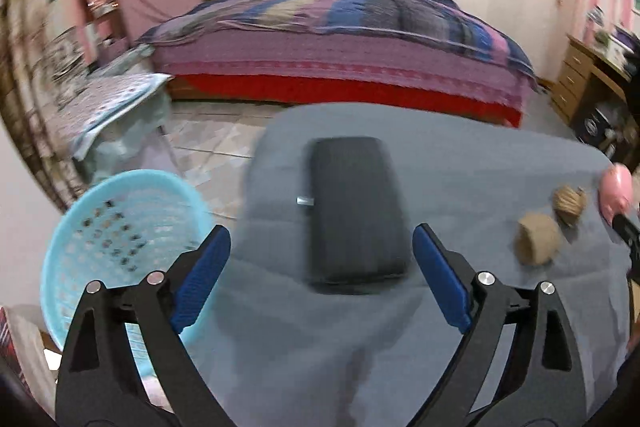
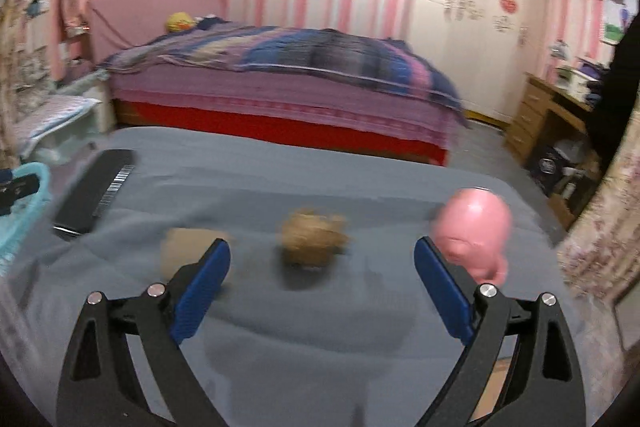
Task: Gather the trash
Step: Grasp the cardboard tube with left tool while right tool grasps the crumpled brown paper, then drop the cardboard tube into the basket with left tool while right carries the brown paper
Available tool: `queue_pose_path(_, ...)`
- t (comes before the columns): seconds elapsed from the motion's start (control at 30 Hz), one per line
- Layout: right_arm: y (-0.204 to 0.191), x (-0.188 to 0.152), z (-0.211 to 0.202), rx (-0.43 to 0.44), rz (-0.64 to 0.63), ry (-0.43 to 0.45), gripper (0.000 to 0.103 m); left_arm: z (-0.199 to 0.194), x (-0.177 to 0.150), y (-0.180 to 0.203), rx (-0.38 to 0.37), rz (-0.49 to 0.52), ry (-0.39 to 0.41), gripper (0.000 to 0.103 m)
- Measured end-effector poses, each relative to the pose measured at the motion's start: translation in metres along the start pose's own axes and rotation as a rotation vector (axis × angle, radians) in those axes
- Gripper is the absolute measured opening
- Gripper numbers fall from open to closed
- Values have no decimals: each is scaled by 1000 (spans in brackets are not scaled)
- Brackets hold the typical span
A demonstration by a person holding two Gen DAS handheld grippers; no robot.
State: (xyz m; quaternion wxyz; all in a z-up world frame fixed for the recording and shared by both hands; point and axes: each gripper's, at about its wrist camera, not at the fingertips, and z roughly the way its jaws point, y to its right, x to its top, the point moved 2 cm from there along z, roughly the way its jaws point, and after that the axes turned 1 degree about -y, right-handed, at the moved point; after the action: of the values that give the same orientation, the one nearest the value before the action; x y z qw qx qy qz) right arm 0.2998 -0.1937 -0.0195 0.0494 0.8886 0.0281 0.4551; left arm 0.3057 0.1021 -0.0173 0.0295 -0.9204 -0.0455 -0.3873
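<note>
- The trash lies on the grey cloth-covered table (image 2: 320, 347): a crumpled brown paper ball (image 2: 310, 241) ahead of my right gripper (image 2: 322, 261), a brown paper roll (image 2: 188, 251) just beside its left pad, and a pink piggy-shaped toy (image 2: 474, 231) touching behind the right pad.
- My right jaws are spread wide and empty.
- My left gripper (image 1: 322, 247) is spread too, holding nothing, over a black flat case (image 1: 354, 211).
- The light-blue plastic basket (image 1: 120, 227) waits off the table's left edge.
- I judge this the reach-for-pickup step; next I must advance around the ball and pinch.
</note>
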Motion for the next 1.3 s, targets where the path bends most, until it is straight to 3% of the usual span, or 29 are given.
queue_pose_path(0.17,45,-14,13,-54,17,-29,91,13,-8,64,-58,35,-31,93)
queue_pose_path(0.33,72,-22,21,-53,63,-57,91,24,-16,119,-97,75,-57,93)
queue_pose_path(0.57,100,-33,31,-97,152,-98,91,36,-26,172,-139,82,-70,94)
queue_pose_path(0.67,110,-39,35,-97,169,-111,91,51,-29,192,-120,97,-103,94)
queue_pose_path(0.73,115,-42,36,-94,179,-116,91,59,-31,195,-106,108,-122,91)
queue_pose_path(0.87,117,-45,42,-77,186,-121,91,61,-29,187,-152,78,-132,59)
queue_pose_path(0.9,115,-44,43,-73,178,-120,91,60,-28,184,-160,77,-131,56)
queue_pose_path(1.07,98,-41,45,-36,130,-104,91,49,-25,170,-185,53,-111,55)
queue_pose_path(1.3,62,-22,46,42,118,-77,90,27,-9,117,-108,51,-41,55)
